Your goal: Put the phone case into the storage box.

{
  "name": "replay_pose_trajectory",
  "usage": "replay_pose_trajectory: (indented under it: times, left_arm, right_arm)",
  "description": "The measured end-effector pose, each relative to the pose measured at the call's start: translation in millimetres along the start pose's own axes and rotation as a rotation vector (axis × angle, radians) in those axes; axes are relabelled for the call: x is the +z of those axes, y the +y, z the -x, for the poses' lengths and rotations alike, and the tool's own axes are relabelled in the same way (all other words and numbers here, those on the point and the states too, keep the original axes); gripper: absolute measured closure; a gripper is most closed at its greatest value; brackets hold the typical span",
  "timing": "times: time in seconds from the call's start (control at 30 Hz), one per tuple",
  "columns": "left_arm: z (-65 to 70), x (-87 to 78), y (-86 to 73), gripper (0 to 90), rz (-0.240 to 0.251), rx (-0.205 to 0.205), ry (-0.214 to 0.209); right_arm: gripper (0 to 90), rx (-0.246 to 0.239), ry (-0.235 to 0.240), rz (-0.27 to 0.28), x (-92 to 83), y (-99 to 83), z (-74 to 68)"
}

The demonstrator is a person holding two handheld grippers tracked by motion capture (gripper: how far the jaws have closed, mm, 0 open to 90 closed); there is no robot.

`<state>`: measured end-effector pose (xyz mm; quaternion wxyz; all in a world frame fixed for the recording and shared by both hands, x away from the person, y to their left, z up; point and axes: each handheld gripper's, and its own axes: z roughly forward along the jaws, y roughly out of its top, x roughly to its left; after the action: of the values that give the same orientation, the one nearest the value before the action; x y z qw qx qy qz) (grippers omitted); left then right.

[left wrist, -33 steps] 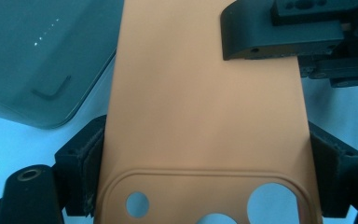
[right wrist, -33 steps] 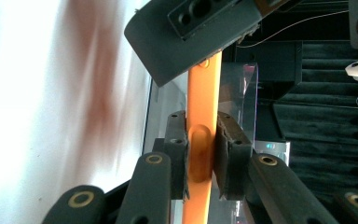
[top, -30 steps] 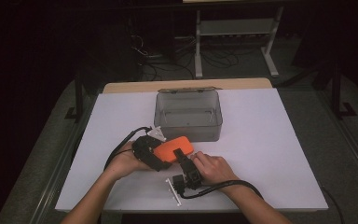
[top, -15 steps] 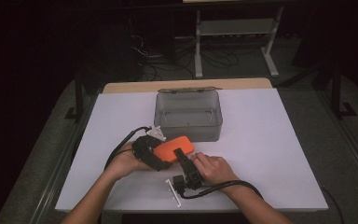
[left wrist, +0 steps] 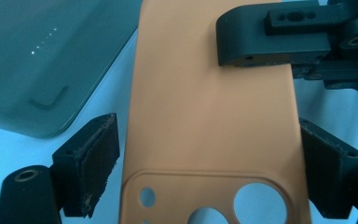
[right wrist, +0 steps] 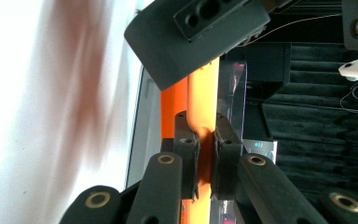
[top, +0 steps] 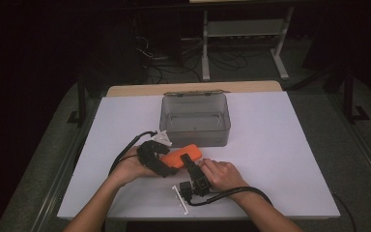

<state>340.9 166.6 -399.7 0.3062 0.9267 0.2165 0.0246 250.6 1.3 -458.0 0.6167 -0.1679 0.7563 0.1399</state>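
Observation:
An orange phone case is held just above the white table, in front of a clear box. My left gripper comes at it from the left. In the left gripper view its jaws have just been opening. The case lies between them and the left pad stands clear of its edge, so my left gripper is open. My right gripper comes from the near side. In the right gripper view it is shut on the thin edge of the case.
A clear lidless plastic box stands just behind the case and looks empty; its corner sits close to the left jaw. Black cables trail from both grippers toward the table's near edge. Dark floor and a metal stand lie beyond the table.

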Motion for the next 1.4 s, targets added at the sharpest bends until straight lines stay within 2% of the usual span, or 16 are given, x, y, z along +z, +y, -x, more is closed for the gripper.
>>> replay_pose_trajectory:
  times: [0.43,0.8,0.93,1.07,1.4]
  left_arm:
    - [-1.2,-19.5,0.1,14.5,0.065,0.001,-0.031]
    - [-7.9,-40.0,-13.7,14.5,0.116,-0.026,-0.035]
    - [-8.2,-44.6,-24.8,14.6,0.128,-0.046,-0.015]
    - [-8.1,-47.7,-35.7,14.6,0.144,-0.059,0.003]
    - [-1.1,-48.4,-69.5,12.9,0.22,-0.084,0.065]
  right_arm:
    - [82.1,0.008,0.014,-0.013,1.8,-3.8,0.7]
    - [81.9,0.029,0.02,-0.021,1.3,-8.9,1.7]
    - [81.8,0.042,0.023,-0.03,1.1,-11.4,2.4]
    - [81.8,0.034,0.02,-0.031,0.5,-13.9,3.8]
    - [81.8,0.044,0.017,-0.041,-0.2,-18.0,6.0]
